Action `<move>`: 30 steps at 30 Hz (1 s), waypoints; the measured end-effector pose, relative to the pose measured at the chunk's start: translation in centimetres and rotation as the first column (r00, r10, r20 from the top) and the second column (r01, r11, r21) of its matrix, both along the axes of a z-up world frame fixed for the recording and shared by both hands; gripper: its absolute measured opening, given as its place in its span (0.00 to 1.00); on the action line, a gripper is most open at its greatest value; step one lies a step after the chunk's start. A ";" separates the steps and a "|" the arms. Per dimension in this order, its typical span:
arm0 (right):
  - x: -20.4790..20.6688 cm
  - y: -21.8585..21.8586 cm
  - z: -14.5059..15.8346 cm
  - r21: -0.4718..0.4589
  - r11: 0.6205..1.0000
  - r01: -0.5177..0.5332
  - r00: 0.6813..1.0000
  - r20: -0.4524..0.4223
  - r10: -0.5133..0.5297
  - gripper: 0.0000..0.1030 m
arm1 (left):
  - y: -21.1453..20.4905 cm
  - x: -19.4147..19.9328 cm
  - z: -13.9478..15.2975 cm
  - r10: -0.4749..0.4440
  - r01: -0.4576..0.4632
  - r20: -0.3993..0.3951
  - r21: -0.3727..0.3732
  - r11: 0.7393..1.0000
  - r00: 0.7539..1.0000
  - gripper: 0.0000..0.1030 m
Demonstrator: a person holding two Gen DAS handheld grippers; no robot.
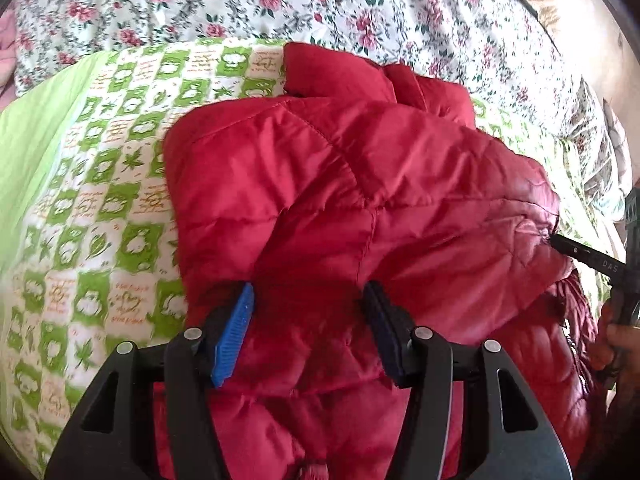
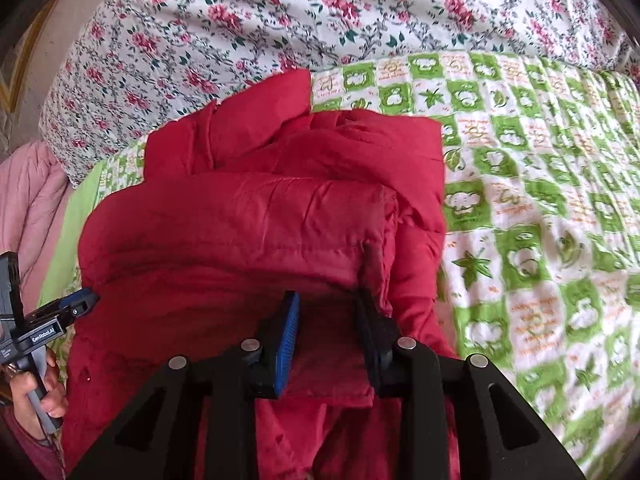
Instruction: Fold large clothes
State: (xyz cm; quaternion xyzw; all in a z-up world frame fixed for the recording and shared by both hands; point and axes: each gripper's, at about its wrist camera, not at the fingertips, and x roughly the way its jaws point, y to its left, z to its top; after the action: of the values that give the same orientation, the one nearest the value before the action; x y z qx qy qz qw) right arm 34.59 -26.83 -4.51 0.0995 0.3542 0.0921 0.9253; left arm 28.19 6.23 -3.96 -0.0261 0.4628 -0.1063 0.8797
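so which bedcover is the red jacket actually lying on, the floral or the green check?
The green-and-white checked quilt: the red puffer jacket rests on it. The pink-rose floral sheet lies beyond, past the jacket's far end.

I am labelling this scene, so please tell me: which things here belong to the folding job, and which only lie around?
Belong to the job:
- red quilted jacket
- left tool
- right tool

Only lying around:
- green checked blanket under the jacket
- floral sheet behind
- pink cloth at the edge
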 end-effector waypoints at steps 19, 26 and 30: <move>-12.4 -2.5 0.4 -0.004 0.999 -0.032 0.999 -0.024 0.032 0.63 | 4.6 -14.2 1.5 0.024 -0.025 -0.024 -0.025 0.999 0.999 0.56; -18.0 -3.6 -0.2 -0.069 0.998 -0.006 1.000 -0.026 0.004 0.69 | 6.2 -19.0 0.7 0.042 -0.044 -0.053 -0.038 0.998 0.998 0.60; -20.4 -3.9 -1.4 -0.106 0.994 -0.005 0.998 -0.055 -0.001 0.71 | 6.6 -20.9 0.1 0.049 -0.052 -0.072 -0.032 0.998 0.996 0.62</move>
State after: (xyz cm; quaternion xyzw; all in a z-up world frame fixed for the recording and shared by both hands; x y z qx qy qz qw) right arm 14.16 -30.69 -5.94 0.0526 0.3841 0.0715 0.9190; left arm 7.31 12.84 -3.90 -0.0565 0.4913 -0.0909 0.8644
